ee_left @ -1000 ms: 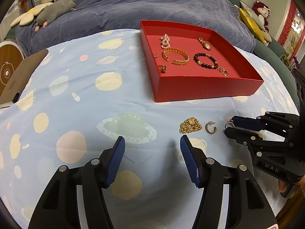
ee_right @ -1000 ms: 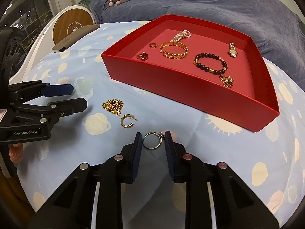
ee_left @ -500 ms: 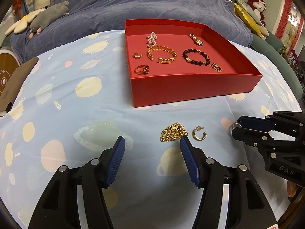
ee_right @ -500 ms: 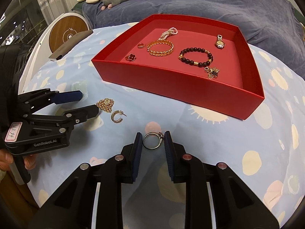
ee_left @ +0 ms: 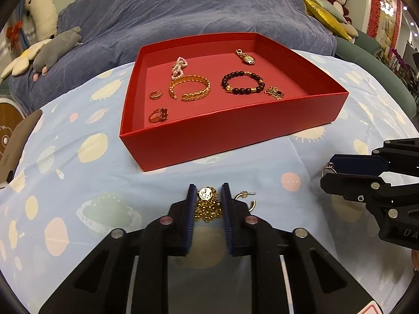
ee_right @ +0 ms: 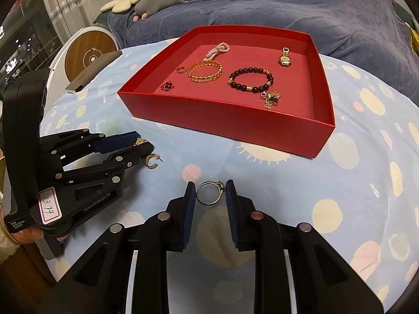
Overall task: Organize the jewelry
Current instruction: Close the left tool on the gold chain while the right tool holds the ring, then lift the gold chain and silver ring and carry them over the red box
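A blue-grey velvety blanket (ee_left: 209,13) fills the back of both views, and in front of it a pale blue cloth (ee_left: 78,178) printed with cream suns and planets covers the counter, curving off at its left and right edges. On the cloth sits a shallow red cardboard tray (ee_left: 235,128) with straight matte walls; bare cloth runs all along its near wall, between it and both tools. On the tray floor, well apart from one another, lie a gold chain-link bangle (ee_left: 189,87), a dark bead bracelet (ee_left: 242,82), a pink pearl strand (ee_left: 179,65), a small gold watch (ee_left: 246,57), a gold clover charm (ee_left: 275,93) and two rings near the left wall. The left gripper (ee_left: 207,196), black with ribbed blue pads, has its jaws drawn close around a heaped gold necklace (ee_left: 207,204) whose round medallion shows between the tips; the heap rests on the cloth in front of the tray. Just right of it a gold hoop earring (ee_left: 246,201) lies loose on the cloth. The right gripper (ee_right: 210,192) has its jaws pinching a thin silver ring (ee_right: 209,192) with a small stone setting, the band standing upright between the pads above the cloth. The left wrist view shows that ring only as a glint at the right gripper's tip, while the right wrist view hides most of the necklace behind the left gripper's fingers (ee_right: 123,154) and shows a white label marked 13.14 on its body.
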### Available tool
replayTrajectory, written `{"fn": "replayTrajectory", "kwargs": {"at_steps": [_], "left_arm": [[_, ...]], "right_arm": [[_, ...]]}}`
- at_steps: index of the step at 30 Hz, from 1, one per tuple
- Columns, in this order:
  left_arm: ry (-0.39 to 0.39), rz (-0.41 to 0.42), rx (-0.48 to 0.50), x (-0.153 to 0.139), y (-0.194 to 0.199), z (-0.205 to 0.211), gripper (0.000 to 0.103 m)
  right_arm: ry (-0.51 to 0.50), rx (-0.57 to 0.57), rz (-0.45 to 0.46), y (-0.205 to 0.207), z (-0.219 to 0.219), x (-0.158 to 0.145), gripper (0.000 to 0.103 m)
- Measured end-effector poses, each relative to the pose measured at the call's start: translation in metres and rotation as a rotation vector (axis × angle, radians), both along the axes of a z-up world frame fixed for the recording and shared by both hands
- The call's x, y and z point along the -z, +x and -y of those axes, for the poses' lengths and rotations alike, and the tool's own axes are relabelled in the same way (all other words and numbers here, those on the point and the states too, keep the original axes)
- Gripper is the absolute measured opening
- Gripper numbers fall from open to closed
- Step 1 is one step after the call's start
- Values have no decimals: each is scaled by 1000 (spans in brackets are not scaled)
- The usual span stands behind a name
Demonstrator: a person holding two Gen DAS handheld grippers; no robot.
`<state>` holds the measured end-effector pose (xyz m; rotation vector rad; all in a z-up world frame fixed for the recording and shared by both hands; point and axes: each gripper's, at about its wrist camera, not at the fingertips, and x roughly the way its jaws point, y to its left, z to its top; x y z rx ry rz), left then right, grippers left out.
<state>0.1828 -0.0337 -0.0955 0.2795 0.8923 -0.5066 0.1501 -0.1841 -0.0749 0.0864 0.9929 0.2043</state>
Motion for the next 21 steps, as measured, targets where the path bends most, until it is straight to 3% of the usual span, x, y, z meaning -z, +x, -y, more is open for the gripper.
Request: {"fn": "replayTrajectory", "kwargs": {"at_steps": [5,21], "left_arm": [[-15,-16,6,-4,-1,1,4],[-168,19,-61,-65,3,-37,3]], "right_arm": [[2,6,6,-2,3,-2,23],[32,51,102,-2,12,-43,23]]}}
